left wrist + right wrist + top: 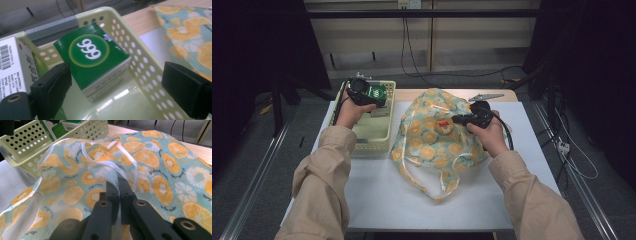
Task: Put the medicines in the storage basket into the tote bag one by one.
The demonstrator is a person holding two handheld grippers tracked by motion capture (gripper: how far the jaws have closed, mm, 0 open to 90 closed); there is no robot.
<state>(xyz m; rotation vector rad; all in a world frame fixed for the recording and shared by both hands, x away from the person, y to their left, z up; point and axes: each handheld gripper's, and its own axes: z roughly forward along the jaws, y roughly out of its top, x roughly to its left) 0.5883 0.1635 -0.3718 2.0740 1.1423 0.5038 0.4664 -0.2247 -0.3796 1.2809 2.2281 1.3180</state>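
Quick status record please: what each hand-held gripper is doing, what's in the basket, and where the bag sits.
left hand-held gripper: open, jaws either side of the green box
right hand-held gripper: shut on the fruit-print bag
basket: holds the green box and a white box
bag position: on the table, right of the basket

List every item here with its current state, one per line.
Left gripper: open, jaws flanking the green box.
Right gripper: shut on bag fabric.
Fruit-print bag: lying crumpled, handles loose.
Green box: propped tilted inside basket.
Basket: upright on table.
White box: in basket.
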